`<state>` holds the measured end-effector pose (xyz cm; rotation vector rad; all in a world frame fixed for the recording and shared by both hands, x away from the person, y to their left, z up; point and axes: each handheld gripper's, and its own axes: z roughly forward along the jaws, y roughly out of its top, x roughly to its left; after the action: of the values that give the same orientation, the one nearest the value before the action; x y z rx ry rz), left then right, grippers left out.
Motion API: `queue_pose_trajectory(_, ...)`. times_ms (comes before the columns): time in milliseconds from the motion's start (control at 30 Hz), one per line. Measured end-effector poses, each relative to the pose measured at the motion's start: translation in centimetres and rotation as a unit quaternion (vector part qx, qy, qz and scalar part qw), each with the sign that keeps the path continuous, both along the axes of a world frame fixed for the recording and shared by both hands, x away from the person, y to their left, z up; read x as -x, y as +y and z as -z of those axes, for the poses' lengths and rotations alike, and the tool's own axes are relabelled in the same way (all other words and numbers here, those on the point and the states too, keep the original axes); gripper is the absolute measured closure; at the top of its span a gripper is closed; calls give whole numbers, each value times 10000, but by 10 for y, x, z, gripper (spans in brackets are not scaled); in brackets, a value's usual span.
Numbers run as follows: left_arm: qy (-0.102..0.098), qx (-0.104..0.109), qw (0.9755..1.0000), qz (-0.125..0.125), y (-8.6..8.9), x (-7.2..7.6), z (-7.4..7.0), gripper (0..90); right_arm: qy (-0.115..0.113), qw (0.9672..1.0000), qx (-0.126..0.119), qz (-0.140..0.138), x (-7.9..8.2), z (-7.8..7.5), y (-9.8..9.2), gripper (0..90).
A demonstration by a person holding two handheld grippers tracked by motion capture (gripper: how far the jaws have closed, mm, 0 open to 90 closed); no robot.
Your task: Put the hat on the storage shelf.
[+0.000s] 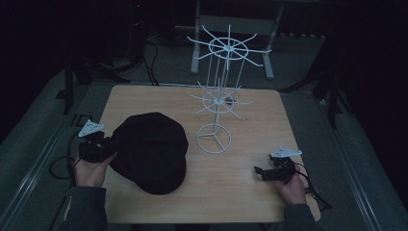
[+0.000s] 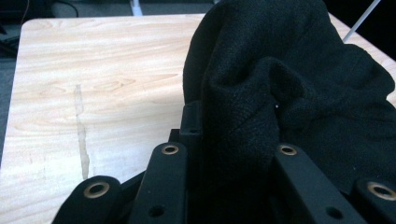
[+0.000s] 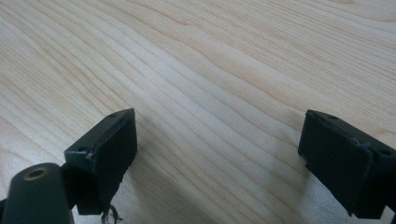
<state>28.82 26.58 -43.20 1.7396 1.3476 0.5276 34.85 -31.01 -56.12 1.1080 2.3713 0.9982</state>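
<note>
Fabric is bunching between the left fingers [image 2: 168, 172], which are clenching on the near-left edge of the cap [image 1: 151, 151]; the cap is lying on the left half of the table [image 1: 250, 192], just left of the rack [image 1: 216, 103]. The right gripper [image 1: 262, 172] is sitting near the right edge with its fingers [image 3: 105, 149] released wide over bare wood, grasping nothing. In my judgement the pinch is taking only a fold of soft cloth, so a lift may be letting the cap sag or slide free, and a swing to the right could be snagging the rack's thin prongs or tipping it. The left fingertips are being hidden under the cloth, so grip depth is hard to tell; dim light is blurring the cap's shape.
</note>
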Motion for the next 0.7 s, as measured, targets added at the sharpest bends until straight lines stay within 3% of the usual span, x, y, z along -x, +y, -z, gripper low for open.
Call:
queue_pose_trajectory(400,-192,174,9994,249,3,-2,-17,766,-6,10000,0,2,0,0,0,115)
queue_pose_trajectory(700,-253,183,9989,350,5,-2,-23,766,-8,10000,0,1,0,0,0,115)
